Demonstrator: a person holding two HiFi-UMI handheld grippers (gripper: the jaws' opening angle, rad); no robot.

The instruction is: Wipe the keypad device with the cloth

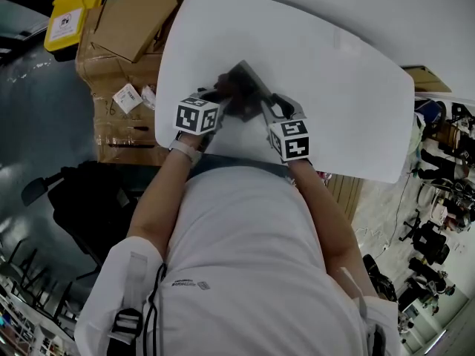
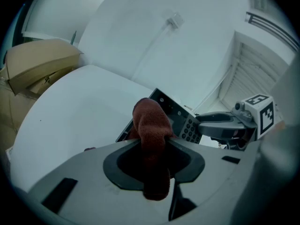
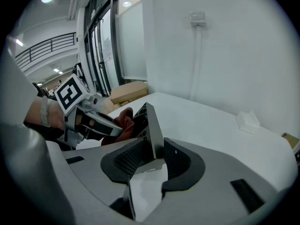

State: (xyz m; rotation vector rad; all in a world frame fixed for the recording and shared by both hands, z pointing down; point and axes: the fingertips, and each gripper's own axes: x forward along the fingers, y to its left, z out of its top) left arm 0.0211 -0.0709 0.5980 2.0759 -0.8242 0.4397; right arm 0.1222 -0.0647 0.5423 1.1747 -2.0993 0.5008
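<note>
left gripper (image 2: 152, 149) jaws clamp cloth (image 2: 149, 118) | right gripper's (image 3: 152, 153), keypad device (image 3: 152, 125) | head view hides both

white table (image 1: 356, 87) by a white wall (image 3: 234, 41) — cardboard boxes (image 1: 133, 21) on dark floor (image 1: 30, 110).

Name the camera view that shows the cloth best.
The left gripper view: the reddish-brown cloth fills its centre, clamped in the left gripper in front of the keypad device. The right gripper view shows only a piece of it beside the device; the head view hardly shows it at all.
</note>
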